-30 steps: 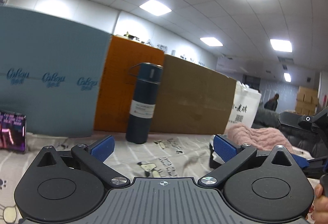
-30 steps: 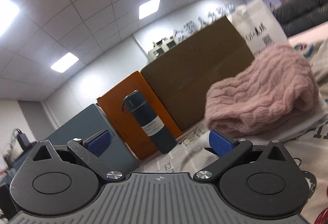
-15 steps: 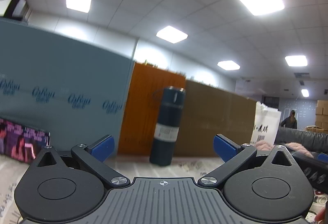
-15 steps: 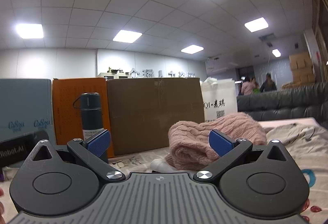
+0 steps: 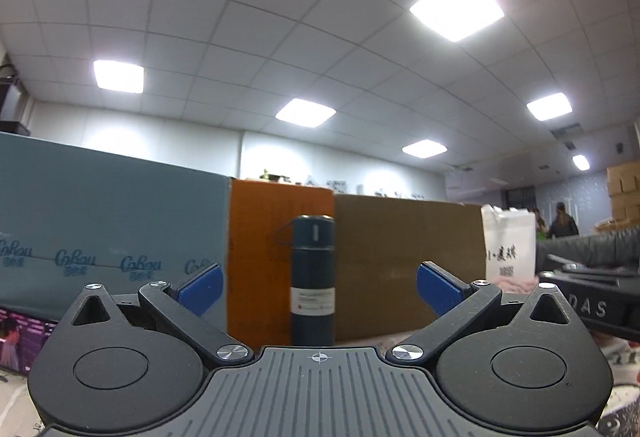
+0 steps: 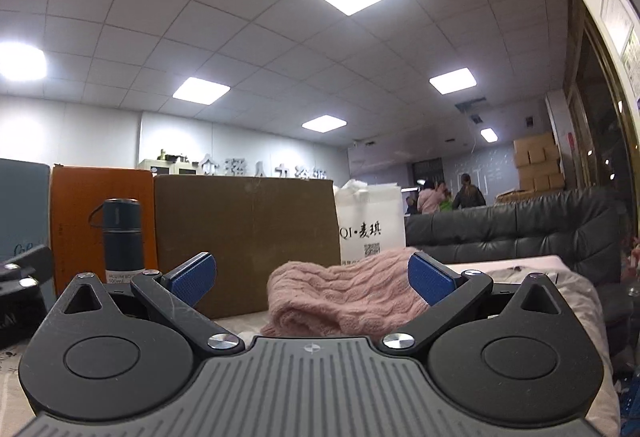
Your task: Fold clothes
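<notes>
Step in hand: judged as approach; neither tool has taken cloth yet, both point level across the table.
Left gripper point(image 5: 319, 283): jaws spread wide, nothing between them; it faces the dark blue flask point(image 5: 312, 279).
Right gripper point(image 6: 311, 275): jaws spread wide, empty; it faces the pink knitted sweater point(image 6: 340, 299).
Task item location: the sweater lies bunched on the table just ahead of the right gripper, before the brown cardboard box point(image 6: 244, 237).
Second garment: a pale garment point(image 6: 560, 285) lies to the right, beside the sweater.
Next move: probably tilt downward, find a hem or edge, close on it.
Count: two grippers; two garments; one flask; one white bag point(image 6: 370, 225).
</notes>
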Demonstrator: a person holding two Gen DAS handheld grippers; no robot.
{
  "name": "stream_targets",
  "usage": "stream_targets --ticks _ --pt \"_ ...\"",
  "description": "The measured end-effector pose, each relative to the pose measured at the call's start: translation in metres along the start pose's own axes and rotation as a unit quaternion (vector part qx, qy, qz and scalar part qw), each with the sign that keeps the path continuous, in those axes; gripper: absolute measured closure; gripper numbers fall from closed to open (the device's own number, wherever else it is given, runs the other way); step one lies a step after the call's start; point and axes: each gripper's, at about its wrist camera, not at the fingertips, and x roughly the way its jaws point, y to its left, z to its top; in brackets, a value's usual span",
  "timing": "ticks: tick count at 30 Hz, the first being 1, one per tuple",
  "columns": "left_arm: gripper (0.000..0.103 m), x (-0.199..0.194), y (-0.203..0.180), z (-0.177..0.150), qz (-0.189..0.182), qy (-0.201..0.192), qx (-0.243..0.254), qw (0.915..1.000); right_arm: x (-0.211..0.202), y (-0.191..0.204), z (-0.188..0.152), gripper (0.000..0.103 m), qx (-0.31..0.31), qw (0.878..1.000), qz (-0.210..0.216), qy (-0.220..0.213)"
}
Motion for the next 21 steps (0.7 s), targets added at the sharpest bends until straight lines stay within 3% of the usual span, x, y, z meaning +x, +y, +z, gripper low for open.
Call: stream_targets --ticks 21 --pt "0.000 -0.002 0.002 0.001 0.005 0.012 -0.003 0.9999 0.014 0.000 -0.003 0.000 0.011 0.999 0.027 0.036"
